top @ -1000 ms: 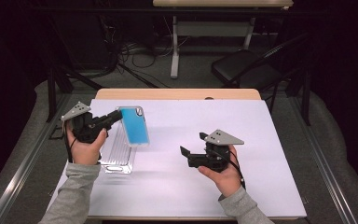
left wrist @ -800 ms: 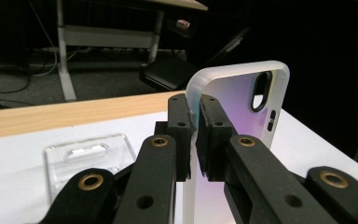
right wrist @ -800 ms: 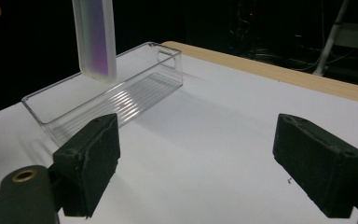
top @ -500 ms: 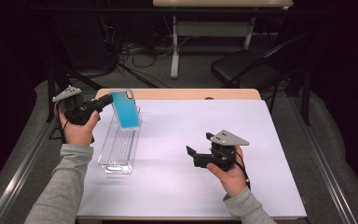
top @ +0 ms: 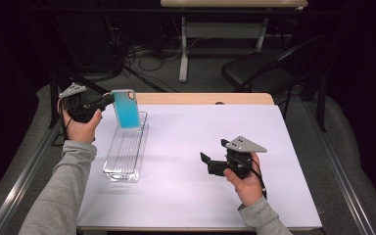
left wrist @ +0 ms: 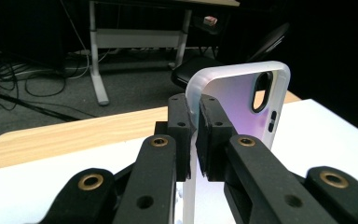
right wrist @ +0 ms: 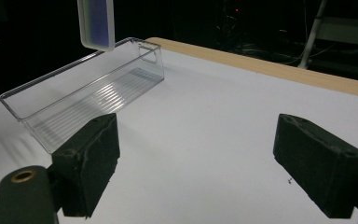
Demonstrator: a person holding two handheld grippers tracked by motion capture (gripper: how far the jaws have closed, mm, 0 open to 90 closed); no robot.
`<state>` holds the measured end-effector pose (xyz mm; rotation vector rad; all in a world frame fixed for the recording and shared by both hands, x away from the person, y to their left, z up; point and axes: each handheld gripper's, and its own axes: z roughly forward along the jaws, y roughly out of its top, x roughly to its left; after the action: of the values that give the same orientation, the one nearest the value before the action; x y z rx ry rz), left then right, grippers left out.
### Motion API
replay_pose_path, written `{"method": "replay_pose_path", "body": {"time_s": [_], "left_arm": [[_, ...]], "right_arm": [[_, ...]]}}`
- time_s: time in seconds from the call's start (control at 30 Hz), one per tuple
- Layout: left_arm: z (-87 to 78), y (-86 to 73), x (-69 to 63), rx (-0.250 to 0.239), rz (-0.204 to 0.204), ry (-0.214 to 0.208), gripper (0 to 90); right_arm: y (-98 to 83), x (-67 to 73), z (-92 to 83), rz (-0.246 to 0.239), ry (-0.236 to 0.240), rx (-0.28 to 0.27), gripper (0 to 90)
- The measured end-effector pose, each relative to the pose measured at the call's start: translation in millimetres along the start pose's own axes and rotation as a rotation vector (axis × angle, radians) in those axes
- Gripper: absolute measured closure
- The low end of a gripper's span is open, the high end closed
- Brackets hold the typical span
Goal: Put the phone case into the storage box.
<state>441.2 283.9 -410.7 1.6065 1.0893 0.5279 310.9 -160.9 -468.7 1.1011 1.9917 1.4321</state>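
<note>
A blue phone case with a pale rim point(top: 126, 108) hangs upright in the air over the far end of a clear plastic bin point(top: 126, 148). My left gripper point(top: 108, 99) is shut on the case's edge, pads pinching the rim point(left wrist: 193, 105); the camera cutout point(left wrist: 261, 91) faces me there. In the right gripper view the case's lower end point(right wrist: 96, 23) hovers above the bin point(right wrist: 81, 88). My right gripper point(top: 206, 164) stands open over the white table right of the bin, nothing between its fingers point(right wrist: 89, 161).
The white table top point(top: 186, 147) has a wooden strip point(top: 205, 98) along its far edge. Beyond it stand a dark chair point(top: 259, 73) and a desk frame point(top: 183, 49) with cables on the floor.
My left gripper has carried the phone case away from me and to the left, tilting it more upright over the bin's far end. The right gripper has hardly moved.
</note>
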Motion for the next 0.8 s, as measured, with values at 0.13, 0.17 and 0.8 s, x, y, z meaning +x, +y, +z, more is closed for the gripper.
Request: {"method": "replay_pose_path", "body": {"time_s": [0.13, 0.17, 0.8], "left_arm": [[3.2, -0.7, 5.3, -0.006, -0.006, 0.003, 85.1], [3.9, -0.9, 6.4, -0.006, -0.005, 0.009, 85.1], [23.3, -7.7, 12.6, -0.026, 0.012, 0.026, 85.1]], "right_arm": [[-1.7, -2.5, -2.1, 0.012, -0.01, 0.002, 14.3], [-2.1, -3.3, -2.7, 0.013, -0.011, 0.003, 14.3], [-10.9, -10.1, -4.8, 0.029, -0.033, 0.005, 14.3]]}}
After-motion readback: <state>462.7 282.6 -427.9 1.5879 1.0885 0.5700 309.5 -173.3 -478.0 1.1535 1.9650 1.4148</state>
